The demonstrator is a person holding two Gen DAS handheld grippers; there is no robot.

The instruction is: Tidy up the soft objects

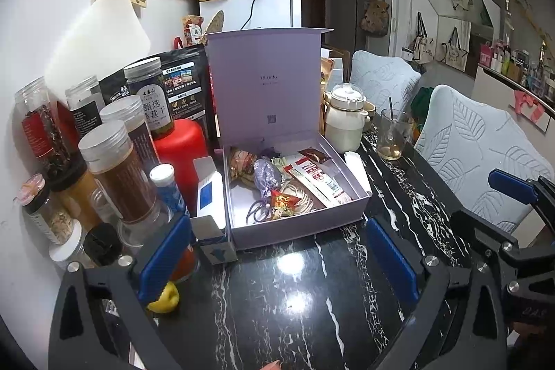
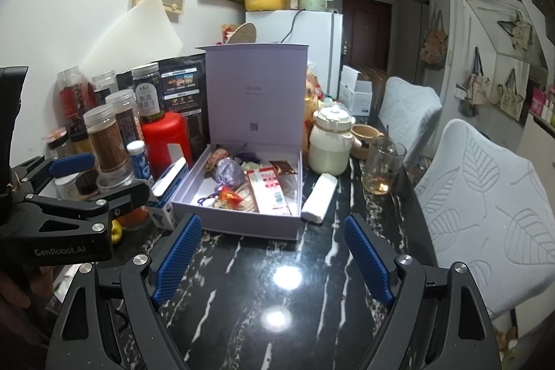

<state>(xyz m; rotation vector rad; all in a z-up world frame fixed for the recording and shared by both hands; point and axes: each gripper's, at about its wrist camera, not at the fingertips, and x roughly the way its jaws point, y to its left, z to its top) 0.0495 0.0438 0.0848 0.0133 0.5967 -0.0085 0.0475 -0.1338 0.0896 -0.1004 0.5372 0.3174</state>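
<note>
An open lavender box [image 1: 350, 177] [image 2: 239, 224] stands on the black marble table with its lid upright. Inside lie a purple sachet [image 1: 267, 175] [image 2: 229, 174], a small red and gold pouch [image 1: 282, 200] [image 2: 230, 196], a patterned pouch [image 1: 241, 162] and red-and-white packets [image 1: 317, 181] [image 2: 272, 188]. My left gripper [image 1: 277, 260] is open and empty, just in front of the box. My right gripper [image 2: 269, 267] is open and empty, in front of the box's near right corner. Each gripper shows at the edge of the other's view.
Jars and bottles [image 1: 114, 169] and a red canister [image 1: 180, 151] crowd the left. A white packet [image 2: 319, 198], a cream pot [image 2: 329, 141] and a glass [image 2: 383, 167] stand right of the box. A small carton [image 1: 211, 207] leans at the box's left. Padded chairs [image 2: 485, 207] line the right.
</note>
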